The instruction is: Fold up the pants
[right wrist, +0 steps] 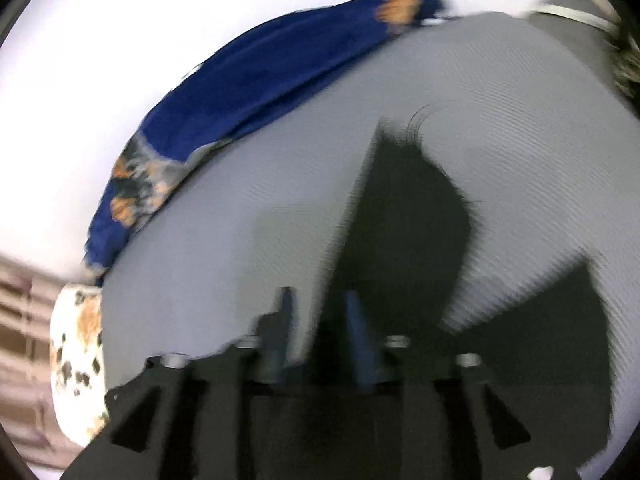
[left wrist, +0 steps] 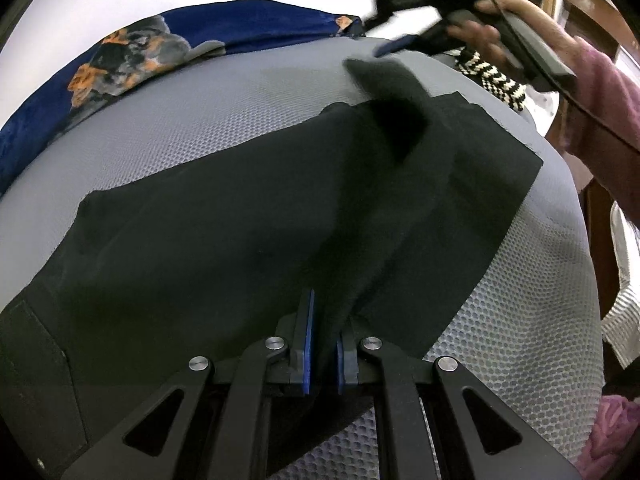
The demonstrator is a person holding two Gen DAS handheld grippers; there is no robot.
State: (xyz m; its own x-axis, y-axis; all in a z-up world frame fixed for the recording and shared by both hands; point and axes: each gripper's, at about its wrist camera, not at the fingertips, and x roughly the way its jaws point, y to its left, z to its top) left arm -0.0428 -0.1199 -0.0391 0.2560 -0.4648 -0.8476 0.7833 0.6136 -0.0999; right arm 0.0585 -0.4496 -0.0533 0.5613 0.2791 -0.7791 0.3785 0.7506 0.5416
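Pants [left wrist: 248,232]: black, spread across grey honeycomb-textured mat [left wrist: 224,112]; one end reaches far left edge of left wrist view, other end lies at right with a straight hem edge. Fabric mostly flat, with one ridge rising from near edge up toward far right.
Blue cloth [left wrist: 256,28]: dark blue with orange and grey print, bunched along far left edge of mat, touching mat, apart from pants.
Left gripper [left wrist: 323,344]: low centre of left wrist view, blue pads [left wrist: 307,340] drawn narrow, pinching a raised fold of pants at near edge; fabric runs up between the fingers.
Lifted flap: far right part of pants pulled up off mat into a peak, blurred.
Right gripper [left wrist: 400,44]: seen from left wrist view at top right, blurred, at the top of lifted flap; whether it grips the flap cannot tell there.
Right hand [left wrist: 492,36]: on that gripper's handle, pink sleeve [left wrist: 600,120] behind it.
Striped cloth [left wrist: 496,76]: black and white zigzag, at far right rim of mat, beside the hand.
Right wrist view: heavy motion blur. Right gripper fingers [right wrist: 356,332] stand a moderate gap apart with dark pants fabric [right wrist: 400,208] in the gap; actual hold cannot tell. Mat [right wrist: 240,240] grey below, blue cloth [right wrist: 256,72] at upper left, white spotted cloth [right wrist: 78,360] at lower left off mat edge.
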